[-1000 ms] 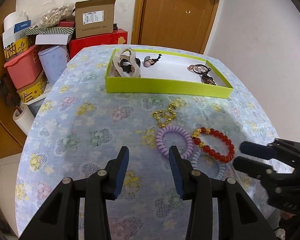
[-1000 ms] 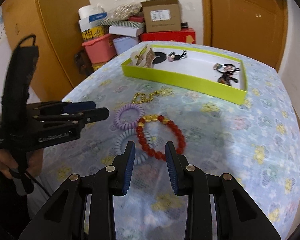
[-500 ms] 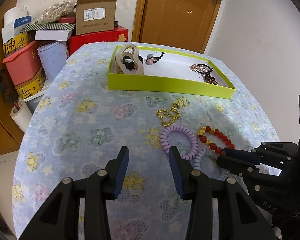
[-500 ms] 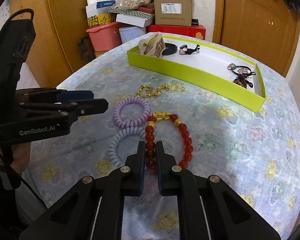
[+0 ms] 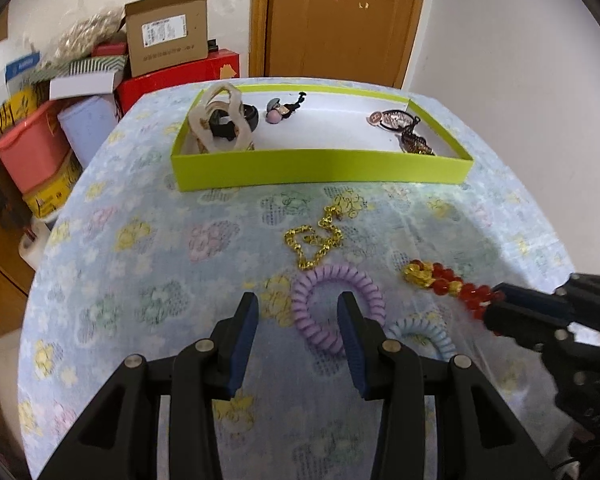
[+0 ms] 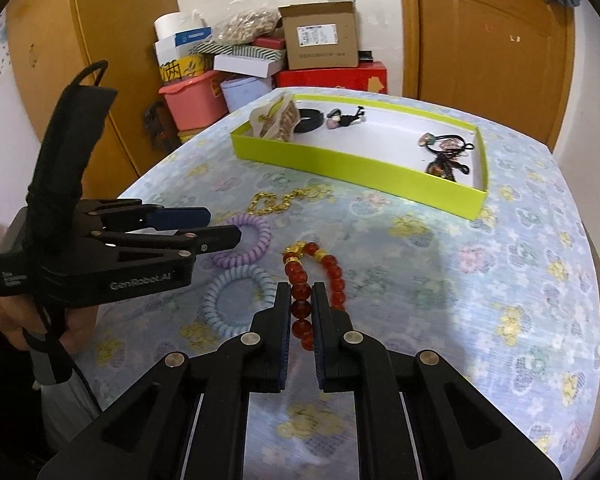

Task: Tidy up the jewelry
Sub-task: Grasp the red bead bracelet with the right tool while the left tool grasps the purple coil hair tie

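The left tongs (image 5: 296, 312) are held open above the worktop (image 5: 140, 240), with the purple coil hair tie (image 5: 336, 300) lying on the cloth between and just past their tips. To its right the pale blue coil tie (image 6: 236, 300) rests, touching the purple one. Further right, the red bead bracelet (image 6: 300, 288) is gripped by the closed right tongs (image 6: 301, 296), one strand of beads pinched between the pads. The gold chain (image 5: 316, 236) lies beyond the ties, nearer the green tray (image 5: 320, 170).

In the left wrist view the bracelet is seen partly lifted and stretched toward the right tongs. Only in the right wrist view is the pinched bead itself seen, along with the hand (image 6: 12, 312) holding the left tool.
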`<state>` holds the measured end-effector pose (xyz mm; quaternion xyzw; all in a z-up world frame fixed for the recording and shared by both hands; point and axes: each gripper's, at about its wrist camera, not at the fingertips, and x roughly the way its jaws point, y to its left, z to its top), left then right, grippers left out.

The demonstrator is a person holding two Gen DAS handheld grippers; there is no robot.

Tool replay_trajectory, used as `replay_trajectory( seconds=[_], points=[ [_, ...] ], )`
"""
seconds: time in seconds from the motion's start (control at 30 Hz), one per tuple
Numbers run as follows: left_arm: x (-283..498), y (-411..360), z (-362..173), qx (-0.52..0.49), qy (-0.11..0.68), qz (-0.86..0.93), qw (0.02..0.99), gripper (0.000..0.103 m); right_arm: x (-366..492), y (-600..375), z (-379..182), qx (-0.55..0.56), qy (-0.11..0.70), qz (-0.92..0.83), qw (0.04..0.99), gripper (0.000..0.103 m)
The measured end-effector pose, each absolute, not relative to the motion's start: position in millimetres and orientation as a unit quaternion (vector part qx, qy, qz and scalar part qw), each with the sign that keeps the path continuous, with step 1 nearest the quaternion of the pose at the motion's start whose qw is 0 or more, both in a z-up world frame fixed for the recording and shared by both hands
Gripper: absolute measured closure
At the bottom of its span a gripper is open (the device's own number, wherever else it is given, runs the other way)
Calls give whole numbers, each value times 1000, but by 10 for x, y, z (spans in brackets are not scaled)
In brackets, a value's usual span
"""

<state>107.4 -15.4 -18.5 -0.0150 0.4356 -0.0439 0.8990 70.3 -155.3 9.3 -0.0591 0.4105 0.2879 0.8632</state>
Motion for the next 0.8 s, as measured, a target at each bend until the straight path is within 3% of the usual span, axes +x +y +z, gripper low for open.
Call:
replay_trajectory(
  seconds=[0.23, 0.8],
  points=[
    [1083, -313, -196, 33, 428, -52, 902, 92, 700, -1659, 111, -48, 409, 280, 867, 93],
    [816, -209, 218, -3, 388, -69, 919, 94, 592, -1865, 424, -24, 377, 267, 886, 93]
  ],
)
